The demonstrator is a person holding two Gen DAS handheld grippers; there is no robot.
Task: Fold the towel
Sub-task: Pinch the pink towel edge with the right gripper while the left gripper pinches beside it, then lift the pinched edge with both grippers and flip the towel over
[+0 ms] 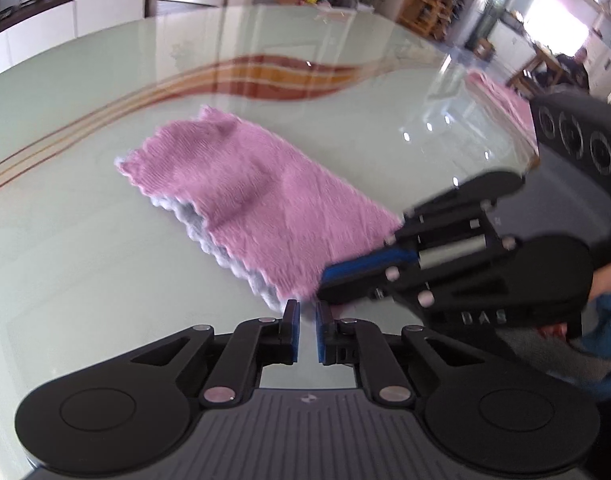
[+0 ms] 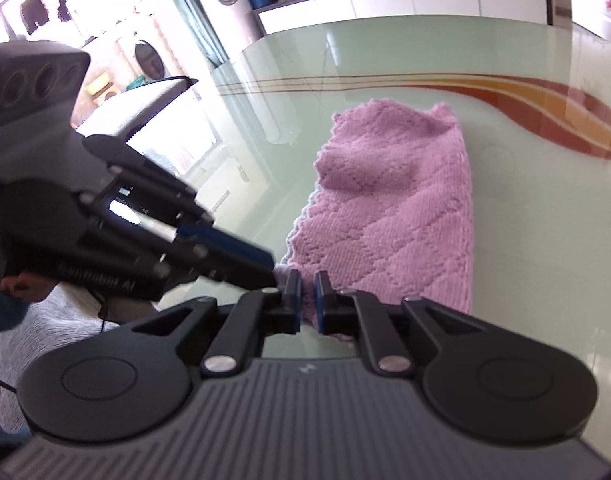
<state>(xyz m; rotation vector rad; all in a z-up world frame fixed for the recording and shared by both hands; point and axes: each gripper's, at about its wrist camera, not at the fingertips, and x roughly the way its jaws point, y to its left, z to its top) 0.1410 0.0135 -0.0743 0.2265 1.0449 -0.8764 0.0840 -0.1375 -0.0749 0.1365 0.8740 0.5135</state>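
towel lies on the glass tabletop, pink side up with a pale underlayer showing along one scalloped edge, so it looks already folded at least once.

nearest, the left tongs sit at the towel's near corner with only a narrow gap between the blue pads. in the left wrist view that gap shows bare glass, so i judge they hold nothing, though the corner is just ahead of the tips. the right tongs are likewise narrow, and in the right wrist view pink cloth fills the slot between the pads. whether they truly pinch it i cannot tell. the two tongs are close together at the same near short edge, tips almost meeting.

farther out, the towel's long axis runs straight away from both tongs toward the red and orange stripes. the far short edge lies rumpled and well apart from either tool. a next fold would likely carry the near edge along that axis.
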